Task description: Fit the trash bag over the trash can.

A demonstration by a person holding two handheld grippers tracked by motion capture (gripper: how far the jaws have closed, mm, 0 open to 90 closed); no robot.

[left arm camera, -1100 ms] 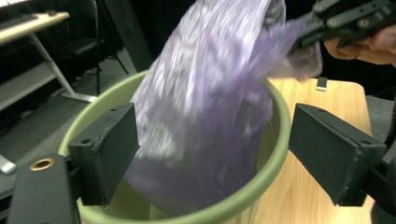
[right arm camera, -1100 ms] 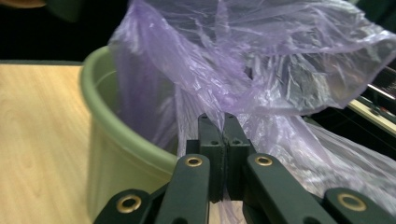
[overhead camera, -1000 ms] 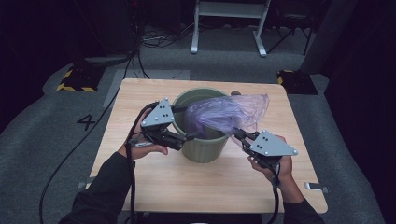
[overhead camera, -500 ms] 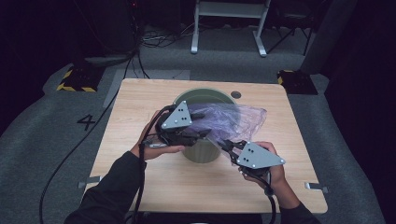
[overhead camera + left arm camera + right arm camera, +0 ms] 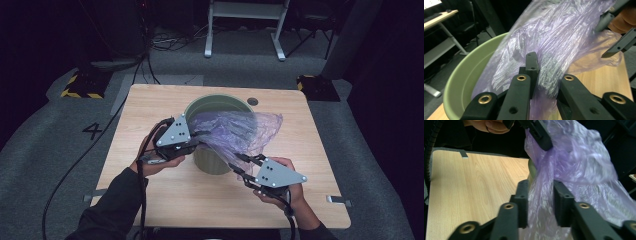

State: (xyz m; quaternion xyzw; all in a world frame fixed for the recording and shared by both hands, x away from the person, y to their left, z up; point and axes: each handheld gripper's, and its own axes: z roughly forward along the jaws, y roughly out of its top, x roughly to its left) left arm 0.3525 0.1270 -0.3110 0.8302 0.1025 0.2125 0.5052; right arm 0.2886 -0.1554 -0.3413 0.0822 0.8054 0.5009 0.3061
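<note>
We see the left gripper [image 5: 200, 141] fingers clamped on the bag [image 5: 240, 132]; the right gripper [image 5: 239, 165] fingers have just been opening around it. At the bin's [image 5: 212, 107] 5 o'clock rim the film could slip.

Both grippers, left [image 5: 200, 142] and right [image 5: 239, 167], are showing black jaws, brass-coloured rivets, grey triangular screwed plates and trailing black cables; the person is wearing dark sleeves [image 5: 107, 210].

A bin [image 5: 215, 107] stands mid-bench [image 5: 150, 110]; a plastic bag [image 5: 240, 132] drapes over its right rim, spreading rightward and nearer.
</note>
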